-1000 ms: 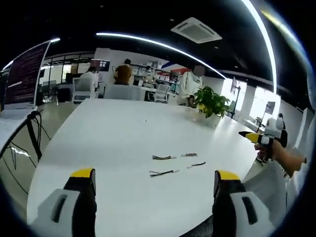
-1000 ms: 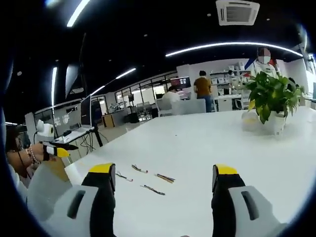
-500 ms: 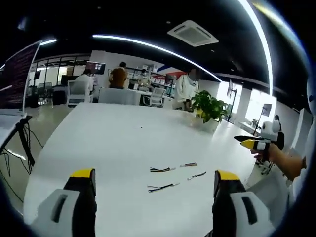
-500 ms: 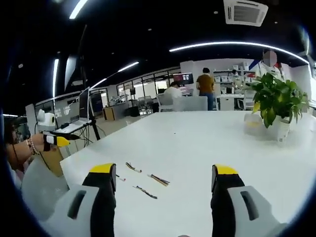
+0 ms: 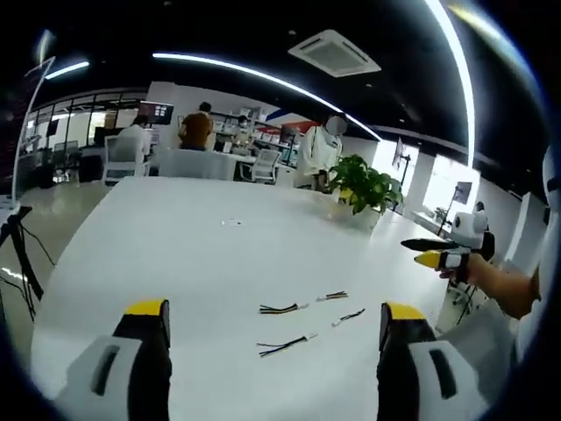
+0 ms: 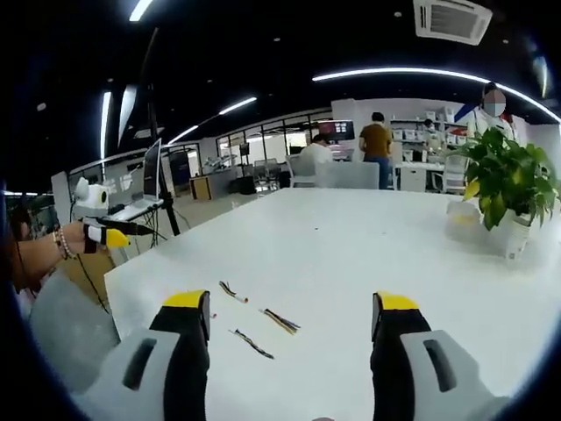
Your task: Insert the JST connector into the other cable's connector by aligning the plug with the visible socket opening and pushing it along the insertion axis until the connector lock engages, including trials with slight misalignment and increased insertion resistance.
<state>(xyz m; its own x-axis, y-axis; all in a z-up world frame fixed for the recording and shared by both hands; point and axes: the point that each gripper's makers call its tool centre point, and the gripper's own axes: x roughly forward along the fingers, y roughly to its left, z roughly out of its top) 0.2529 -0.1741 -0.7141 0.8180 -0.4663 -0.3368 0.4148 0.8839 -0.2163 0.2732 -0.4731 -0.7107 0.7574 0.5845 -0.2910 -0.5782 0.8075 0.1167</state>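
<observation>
JST cables (image 5: 285, 308) lie loose on the white table (image 5: 175, 254), three short wire leads near its front edge, just beyond both grippers. The left gripper (image 5: 273, 351) and right gripper (image 6: 289, 342) hover above them with jaws spread wide, grasping nothing. A potted plant (image 6: 507, 189) stands far right.

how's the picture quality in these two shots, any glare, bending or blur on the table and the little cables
Left gripper view: fisheye bends the ceiling light strips into arcs; the white table is bright and washed out; the cables are small and soft. Right gripper view: same curving, window-side glare beside the plant; cables are blurry too.
</observation>
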